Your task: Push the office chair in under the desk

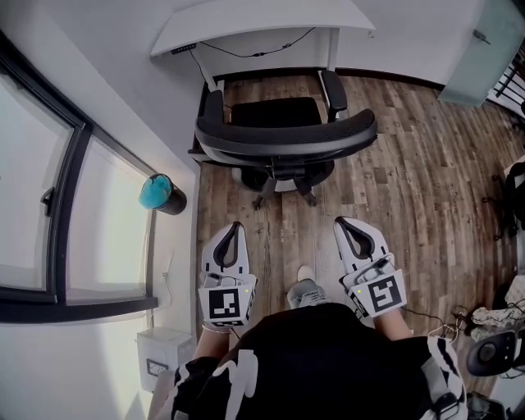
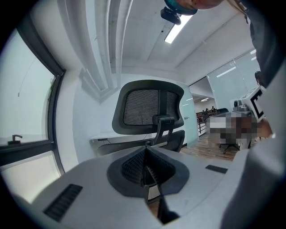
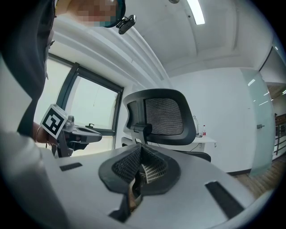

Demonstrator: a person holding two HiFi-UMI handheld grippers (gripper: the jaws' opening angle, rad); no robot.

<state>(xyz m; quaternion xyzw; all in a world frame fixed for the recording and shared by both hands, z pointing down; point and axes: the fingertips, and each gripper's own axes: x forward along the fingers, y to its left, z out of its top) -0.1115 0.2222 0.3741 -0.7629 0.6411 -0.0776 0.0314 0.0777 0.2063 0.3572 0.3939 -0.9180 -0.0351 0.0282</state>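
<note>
office chair (image 1: 283, 135) is standing upper centre, just short of the desk (image 1: 262, 20), base half hiding under the backrest | desk is running off the top edge | left gripper (image 1: 235, 226) and right gripper (image 1: 340, 221) are hovering lower centre, clear of the chair, jaws pressed together on nothing

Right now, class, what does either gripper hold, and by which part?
Nothing. The left gripper and right gripper are both shut and empty, apart from the office chair.
</note>
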